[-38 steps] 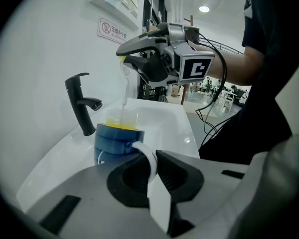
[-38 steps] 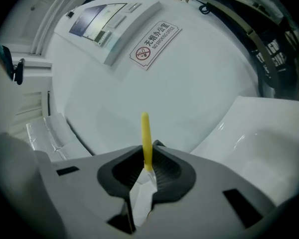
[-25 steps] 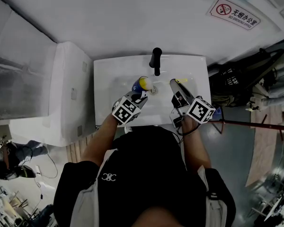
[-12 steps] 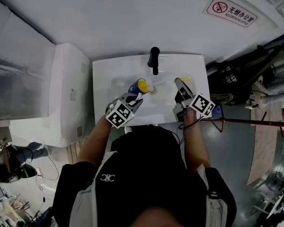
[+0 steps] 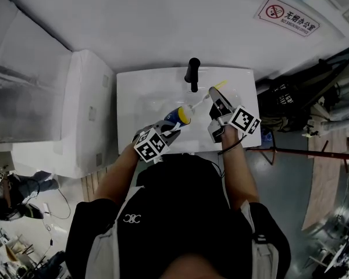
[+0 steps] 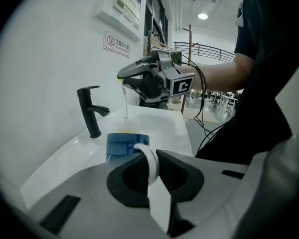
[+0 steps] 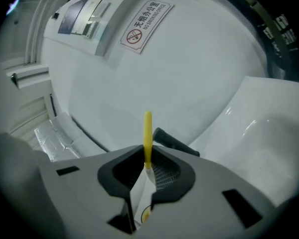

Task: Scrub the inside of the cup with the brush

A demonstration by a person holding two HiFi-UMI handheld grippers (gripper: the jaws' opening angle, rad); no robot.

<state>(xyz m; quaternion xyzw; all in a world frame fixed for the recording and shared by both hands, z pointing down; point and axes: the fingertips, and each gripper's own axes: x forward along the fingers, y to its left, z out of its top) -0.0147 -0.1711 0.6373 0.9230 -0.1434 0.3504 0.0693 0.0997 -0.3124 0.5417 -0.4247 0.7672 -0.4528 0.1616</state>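
Note:
A blue cup (image 5: 175,117) with a yellow inside is held over the white sink (image 5: 134,100). My left gripper (image 5: 168,128) is shut on its white handle (image 6: 150,159), and the cup's blue wall (image 6: 123,146) shows just past the jaws. My right gripper (image 5: 213,96) is shut on a brush (image 5: 199,101) with a yellow handle (image 7: 147,133). The brush's white stem (image 6: 125,102) slants down from the right gripper (image 6: 139,81) to the cup's mouth. The bristle end is hidden at the cup's rim.
A black faucet (image 5: 192,73) stands at the back of the sink, close to the right gripper; it also shows as the faucet (image 6: 92,111) left of the cup. A white cabinet (image 5: 75,115) adjoins the sink on the left. A no-smoking sign (image 5: 288,17) hangs on the wall.
The left gripper has drawn the cup toward the sink's front and right. The right gripper moved left toward the faucet and swung the brush so its stem now reaches the cup's mouth.

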